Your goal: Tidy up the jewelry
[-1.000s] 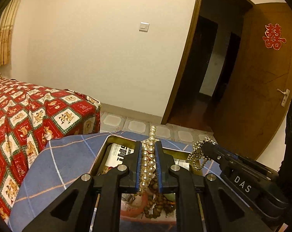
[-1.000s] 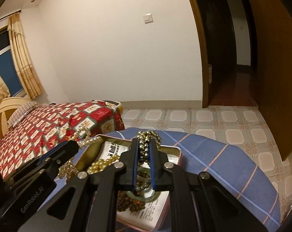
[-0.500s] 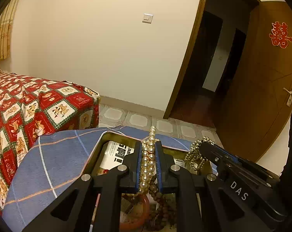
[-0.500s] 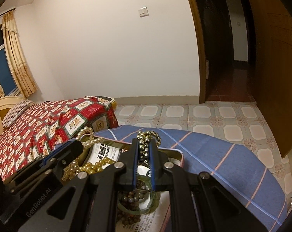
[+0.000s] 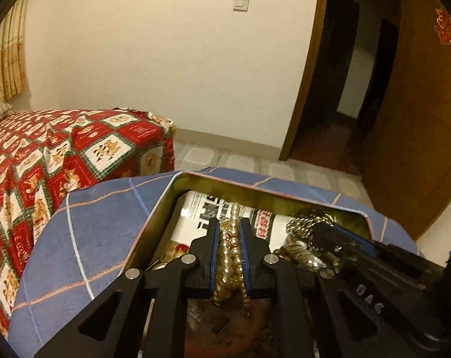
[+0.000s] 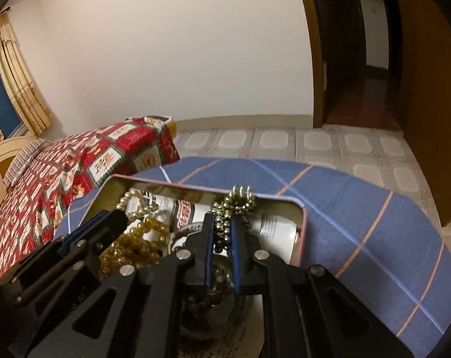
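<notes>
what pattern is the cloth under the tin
Blue cloth with a wide check of thin orange and white lines, lying under the tin. The right wrist view shows it best.

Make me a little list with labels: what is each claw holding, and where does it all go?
left gripper: shut on pearl necklace
right gripper: shut on gold bead chain
container: open metal tin, both grippers over it
already in tin: amber bead strand, printed paper
tin sits on: blue checked cloth
nearby: bed with red quilt
</notes>
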`<control>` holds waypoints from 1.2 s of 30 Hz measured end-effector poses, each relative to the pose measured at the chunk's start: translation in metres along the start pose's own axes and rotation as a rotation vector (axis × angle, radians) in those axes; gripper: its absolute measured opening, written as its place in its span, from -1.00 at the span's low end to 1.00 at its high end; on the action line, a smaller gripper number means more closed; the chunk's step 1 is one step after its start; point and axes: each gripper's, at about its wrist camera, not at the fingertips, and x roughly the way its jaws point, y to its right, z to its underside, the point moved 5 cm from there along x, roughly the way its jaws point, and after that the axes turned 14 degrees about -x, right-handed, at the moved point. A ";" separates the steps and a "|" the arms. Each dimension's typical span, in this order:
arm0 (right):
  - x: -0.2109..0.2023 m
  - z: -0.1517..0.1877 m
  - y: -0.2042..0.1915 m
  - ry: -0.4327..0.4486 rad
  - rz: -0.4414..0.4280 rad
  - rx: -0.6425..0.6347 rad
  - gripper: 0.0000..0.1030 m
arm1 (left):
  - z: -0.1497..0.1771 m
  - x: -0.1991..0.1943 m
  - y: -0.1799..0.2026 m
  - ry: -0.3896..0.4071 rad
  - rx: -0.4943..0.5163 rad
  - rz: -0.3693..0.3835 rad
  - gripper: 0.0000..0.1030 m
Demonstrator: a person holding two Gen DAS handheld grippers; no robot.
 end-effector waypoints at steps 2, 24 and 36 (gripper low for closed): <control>-0.003 0.000 0.001 0.004 -0.001 0.005 -0.40 | 0.002 -0.001 -0.001 -0.017 0.001 -0.015 -0.69; -0.051 0.008 -0.008 0.166 0.072 0.004 0.88 | 0.014 -0.054 -0.047 0.163 -0.058 -0.100 0.35; -0.077 0.018 -0.020 0.203 0.135 -0.054 0.89 | 0.035 -0.084 -0.052 0.172 -0.040 -0.097 0.35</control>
